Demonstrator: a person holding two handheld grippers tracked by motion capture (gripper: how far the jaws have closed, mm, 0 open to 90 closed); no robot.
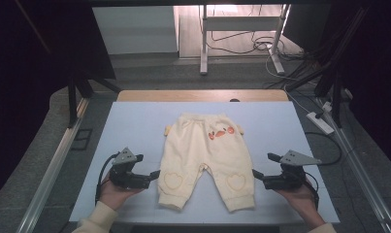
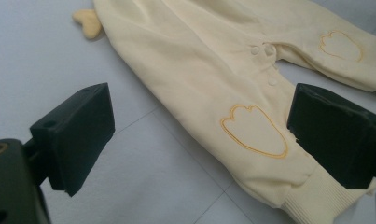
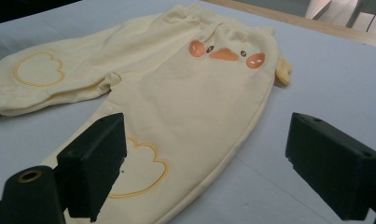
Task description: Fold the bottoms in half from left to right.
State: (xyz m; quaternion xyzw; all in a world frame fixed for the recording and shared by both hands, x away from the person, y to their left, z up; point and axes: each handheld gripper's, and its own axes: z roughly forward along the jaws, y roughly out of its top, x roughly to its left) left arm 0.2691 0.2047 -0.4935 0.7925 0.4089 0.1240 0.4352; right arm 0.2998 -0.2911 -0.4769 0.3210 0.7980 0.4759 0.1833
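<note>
Soft, floppy pale-yellow baby trousers (image 1: 205, 159) lie flat mid-table. My left gripper (image 1: 154, 175) and right gripper (image 1: 257, 174) flank the near legs, jaws released, empty. I'd pinch the ribbed cuffs.

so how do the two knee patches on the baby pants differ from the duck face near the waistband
The knee patches are thin orange outlines with no fill; the duck face is solid orange patches with small dark eyes. The patches sit low, one on each leg; the face sits high, off to one side. All lie on the same pale yellow pants.
</note>
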